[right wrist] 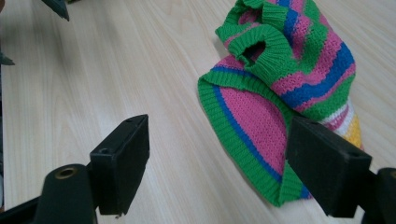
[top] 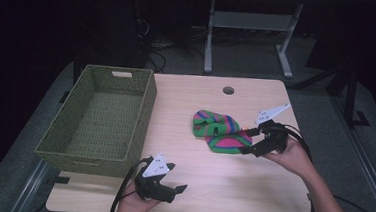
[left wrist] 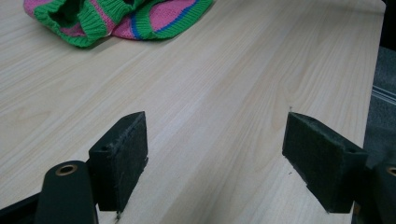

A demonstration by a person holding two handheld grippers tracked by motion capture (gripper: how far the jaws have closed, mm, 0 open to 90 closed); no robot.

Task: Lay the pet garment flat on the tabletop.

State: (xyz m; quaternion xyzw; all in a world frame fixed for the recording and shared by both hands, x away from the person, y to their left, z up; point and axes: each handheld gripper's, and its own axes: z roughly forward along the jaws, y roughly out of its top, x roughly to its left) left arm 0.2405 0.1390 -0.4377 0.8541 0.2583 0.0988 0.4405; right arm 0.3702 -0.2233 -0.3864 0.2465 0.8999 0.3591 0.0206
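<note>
My right gripper (top: 251, 140) stands with its jaws spread wide and nothing between them; in the right gripper view one pad (right wrist: 327, 163) sits over the near hem of the striped pink, green and blue knitted garment (right wrist: 285, 88), the other pad over bare wood beside it. My left gripper (top: 178, 183) is likewise fully parted and empty, resting near the front edge of the light wooden table (top: 194, 196), well apart from the garment.

The garment lies crumpled right of the table's centre (top: 220, 131); the green woven basket (top: 100, 117) sits along the left edge.

Handling, as I judge it: light, soft, limp; it will sag and drape from any single hold, and the open knit may snag. Preferred hold: the thick green ribbed hem (right wrist: 233, 140), where layers bunch and the pads can bite; a thin single layer may slip.
</note>
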